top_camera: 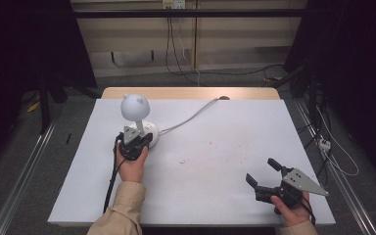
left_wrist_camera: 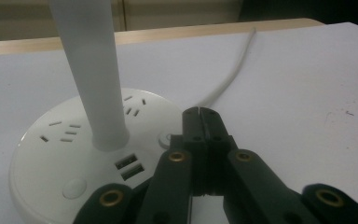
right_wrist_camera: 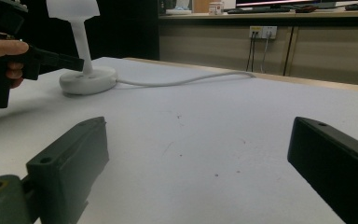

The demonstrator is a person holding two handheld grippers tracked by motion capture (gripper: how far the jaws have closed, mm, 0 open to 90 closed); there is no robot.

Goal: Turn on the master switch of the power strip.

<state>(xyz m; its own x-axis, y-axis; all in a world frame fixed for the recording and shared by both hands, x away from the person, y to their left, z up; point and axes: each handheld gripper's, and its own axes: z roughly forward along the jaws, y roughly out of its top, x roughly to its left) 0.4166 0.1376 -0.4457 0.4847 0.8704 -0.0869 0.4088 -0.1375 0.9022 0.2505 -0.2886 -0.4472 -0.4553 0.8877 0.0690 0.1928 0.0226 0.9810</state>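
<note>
Underneath everything, a white table, stretching well away from both pairs of tongs, bare but for faint specks between them. Just ahead of the left gripper, a white desk lamp on its round base; well apart from the right gripper, far off to that one's front-left in the right gripper view. Long axis upright: stem rising from the base with a slight lean, round head at the top with two small ear-like points. Which way the head faces: cannot tell. Head cropped by the top edge in the left gripper view, and partly cut off at the top in the right gripper view too.

Left tongs pressed together, nothing between them, tips over the base's edge just beside a small round button; touching it or hovering above it, cannot tell. Held by a hand in a tan sleeve. Right tongs spread wide apart, empty, low over the table, pointing toward the lamp side.

On the base: socket slots around the stem, two USB ports nearer the left tongs, another round button at the near rim. From the far side of the base, a white cord curving away from the left tongs to the table's far edge; its end hard to make out.
</note>
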